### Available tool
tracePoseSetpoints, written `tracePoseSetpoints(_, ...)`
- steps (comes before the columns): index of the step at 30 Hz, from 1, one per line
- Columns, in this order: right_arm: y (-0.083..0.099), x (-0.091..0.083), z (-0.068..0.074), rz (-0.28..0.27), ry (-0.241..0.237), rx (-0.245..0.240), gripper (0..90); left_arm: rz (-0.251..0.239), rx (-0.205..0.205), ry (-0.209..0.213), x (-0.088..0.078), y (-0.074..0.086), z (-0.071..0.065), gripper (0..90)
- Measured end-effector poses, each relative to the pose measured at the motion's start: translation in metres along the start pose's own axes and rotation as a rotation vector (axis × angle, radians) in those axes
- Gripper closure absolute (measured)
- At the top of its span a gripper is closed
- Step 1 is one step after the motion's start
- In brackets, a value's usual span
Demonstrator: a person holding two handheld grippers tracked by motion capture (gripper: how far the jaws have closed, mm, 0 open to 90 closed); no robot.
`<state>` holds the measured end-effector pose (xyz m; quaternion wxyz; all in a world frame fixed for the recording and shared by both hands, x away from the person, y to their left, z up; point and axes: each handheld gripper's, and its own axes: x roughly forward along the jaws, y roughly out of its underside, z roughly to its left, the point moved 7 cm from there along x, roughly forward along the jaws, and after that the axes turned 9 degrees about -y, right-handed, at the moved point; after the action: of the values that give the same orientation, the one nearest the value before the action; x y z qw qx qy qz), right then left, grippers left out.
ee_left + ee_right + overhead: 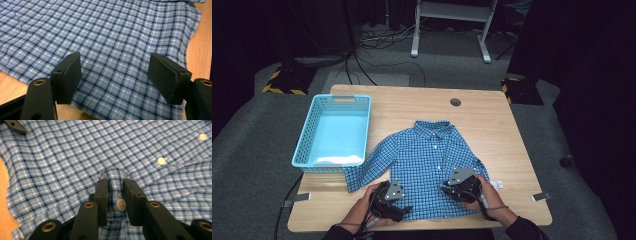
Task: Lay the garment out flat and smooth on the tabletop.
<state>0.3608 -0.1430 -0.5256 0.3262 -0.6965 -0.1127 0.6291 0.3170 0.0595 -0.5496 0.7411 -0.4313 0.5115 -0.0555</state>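
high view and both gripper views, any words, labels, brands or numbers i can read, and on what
None can be read.
Small white tag at the right edge of the blue checked button shirt: any print is too small to read.
Light blue plastic basket, pale wooden table: no lettering visible.

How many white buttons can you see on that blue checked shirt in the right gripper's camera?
3: one button on the pinched fold of the blue checked shirt between the jaws, two up the placket, upper right. Others may be hidden.
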Motion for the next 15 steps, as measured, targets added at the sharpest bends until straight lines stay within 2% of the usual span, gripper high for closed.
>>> tracePoseSetpoints(7, -0.005, -0.02, -0.009, -0.075, 0.036, 0.02, 77.7, 0.001, 0.0, 0.002, 0.0, 0.0, 0.0, 27.2)
tracePoseSetpoints(11, -0.005, -0.035, -0.018, -0.125, 0.067, 0.051, 77.9, -0.002, 0.001, 0.001, -0.001, 0.001, 0.002, 27.2)
tracePoseSetpoints(15, -0.002, -0.046, -0.027, -0.149, 0.099, 0.074, 78.0, 0.001, 0.002, 0.002, -0.002, 0.002, 0.002, 27.2)
